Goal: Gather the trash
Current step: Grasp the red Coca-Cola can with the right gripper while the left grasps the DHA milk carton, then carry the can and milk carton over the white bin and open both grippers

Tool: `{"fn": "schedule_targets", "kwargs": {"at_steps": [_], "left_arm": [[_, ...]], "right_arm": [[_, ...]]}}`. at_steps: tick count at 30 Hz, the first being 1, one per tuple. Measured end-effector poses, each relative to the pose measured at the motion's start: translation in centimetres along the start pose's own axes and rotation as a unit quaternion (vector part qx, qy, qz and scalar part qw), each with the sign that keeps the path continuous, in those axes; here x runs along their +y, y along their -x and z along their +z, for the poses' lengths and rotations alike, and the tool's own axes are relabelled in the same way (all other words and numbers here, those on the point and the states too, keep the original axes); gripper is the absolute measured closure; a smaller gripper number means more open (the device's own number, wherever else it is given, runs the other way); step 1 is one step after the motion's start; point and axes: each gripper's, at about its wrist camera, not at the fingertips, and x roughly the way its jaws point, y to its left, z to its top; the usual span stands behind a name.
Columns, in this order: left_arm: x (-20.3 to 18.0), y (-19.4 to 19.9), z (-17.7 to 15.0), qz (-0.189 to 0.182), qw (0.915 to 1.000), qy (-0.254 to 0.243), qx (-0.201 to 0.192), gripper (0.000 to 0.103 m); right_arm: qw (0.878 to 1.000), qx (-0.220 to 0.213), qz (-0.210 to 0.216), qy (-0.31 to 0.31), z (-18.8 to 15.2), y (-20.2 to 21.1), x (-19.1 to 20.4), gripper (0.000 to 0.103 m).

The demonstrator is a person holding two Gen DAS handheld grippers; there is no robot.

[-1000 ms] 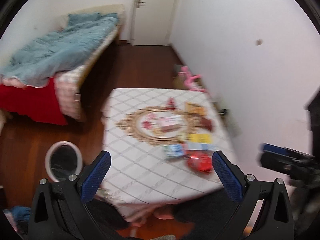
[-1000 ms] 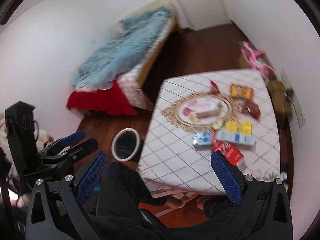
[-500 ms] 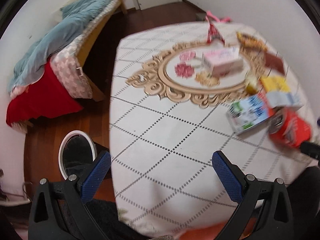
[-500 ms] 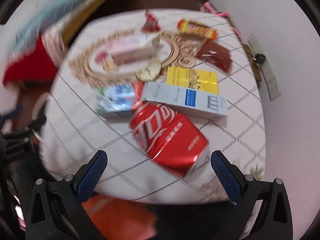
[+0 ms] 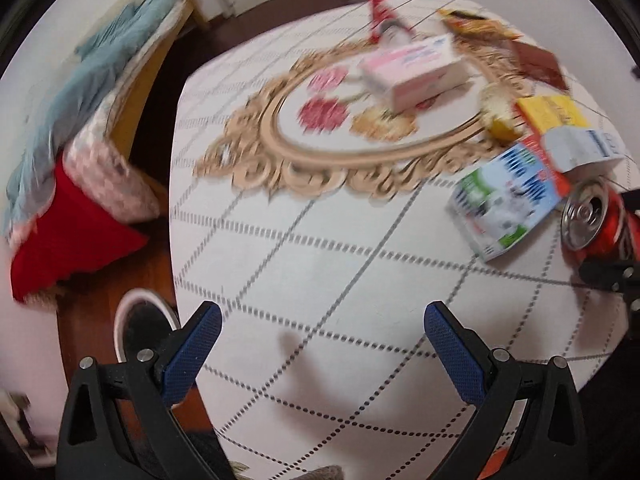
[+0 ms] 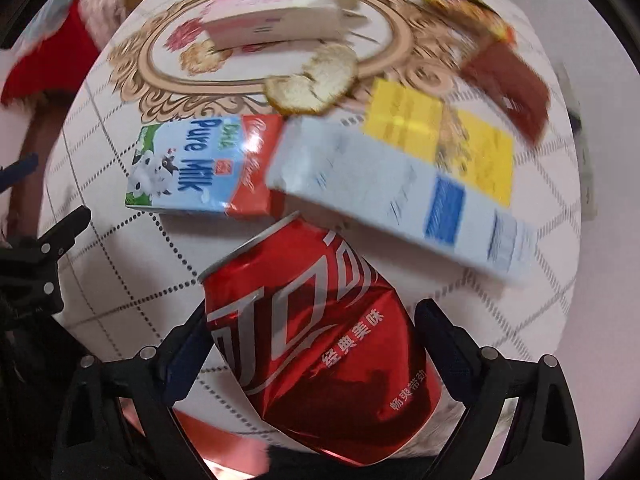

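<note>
Red crumpled metal fills the bottom centre of your right wrist view: the dented cola can lies on its side between your right gripper fingers, which are spread wide on either flank of it. You cannot tell from this frame whether the pads touch its sides. The can's lower end is cut off behind the gripper body.

Just beyond it, mid-frame left, lies the milk carton, and to its right the white box overlaps a yellow box; both are smeared by motion. Higher up sit a piece of peel and a pink and white box, blurred.

In your left wrist view the left gripper hangs over bare patterned cloth of the bench, fingers wide apart and holding nothing. At the right edge you see the can's silver end, with the other gripper's dark frame partly cutting it off. A round bin stands on the floor at lower left, half hidden by your finger. The bed blurs along the left.
</note>
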Motion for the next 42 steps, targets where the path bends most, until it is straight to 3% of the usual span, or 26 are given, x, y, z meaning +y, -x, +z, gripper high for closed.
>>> {"fn": "schedule_targets", "kwargs": {"at_steps": [4,7,10,13,15,16,17,18,22,25,27,29,30,34,38,42], "left_arm": [[-2.5,1.6,2.0,-0.02,0.9971,-0.069,-0.026,0.0],[-5.7,1.4,4.1,-0.047,0.9882,-0.144,-0.023,0.0],[-7.9,0.0,5.9,-0.078,0.9774,-0.196,0.004,0.0],[-9.8,-1.9,7.0,-0.111,0.967,-0.225,0.043,0.003],[-10.6,-2.6,7.3,-0.119,0.9632,-0.236,0.046,0.013],[-10.7,-2.6,7.4,-0.13,0.9622,-0.235,0.044,0.02],[-10.7,-2.3,7.5,-0.141,0.9625,-0.229,0.04,0.037],[-10.6,-2.1,7.6,-0.153,0.9621,-0.222,0.042,0.044],[-9.9,-1.2,6.7,-0.145,0.9703,-0.188,0.046,0.047],[-8.0,-0.9,4.7,-0.13,0.9824,-0.112,0.074,0.047],[-6.9,-0.3,3.5,-0.126,0.9866,-0.079,0.067,0.047],[-6.2,-0.2,2.2,-0.126,0.9885,-0.056,0.063,0.047],[-6.3,-0.5,1.9,-0.126,0.9884,-0.053,0.065,0.047],[-6.2,0.0,0.6,-0.113,0.9924,-0.032,0.038,0.048],[-5.6,3.9,-3.0,-0.094,0.9955,-0.012,0.0,0.049],[-4.2,7.4,-4.0,-0.081,0.9958,0.02,-0.038,0.052]], "right_arm": [[0.995,-0.014,0.004,-0.095,-3.2,0.4,-3.1,0.005],[0.981,-0.04,-0.002,-0.191,-5.6,0.9,-6.5,0.005],[0.964,-0.034,0.036,-0.263,-7.0,0.0,-9.8,0.005],[0.958,-0.039,0.07,-0.276,-7.5,0.0,-11.5,0.005],[0.96,-0.039,0.078,-0.267,-7.7,0.3,-11.9,0.005],[0.961,-0.035,0.08,-0.261,-7.4,1.2,-11.6,0.005],[0.963,-0.033,0.082,-0.256,-7.5,1.3,-11.5,0.005],[0.964,-0.032,0.084,-0.25,-7.5,1.5,-11.3,0.005],[0.973,-0.026,0.073,-0.219,-6.5,1.4,-10.8,0.005],[0.98,-0.028,0.05,-0.188,-5.8,1.2,-9.5,0.005],[0.986,-0.029,0.034,-0.164,-5.7,1.2,-8.4,0.006],[0.989,-0.02,0.023,-0.145,-5.8,0.8,-7.2,0.016],[0.991,-0.023,0.006,-0.133,-5.9,0.7,-6.6,0.016],[0.991,-0.024,-0.017,-0.128,-6.0,0.7,-5.6,0.018],[0.988,-0.037,-0.01,-0.149,-6.4,1.1,-4.7,0.018],[0.982,-0.072,0.015,-0.175,-7.4,3.1,-3.6,0.018]]}}
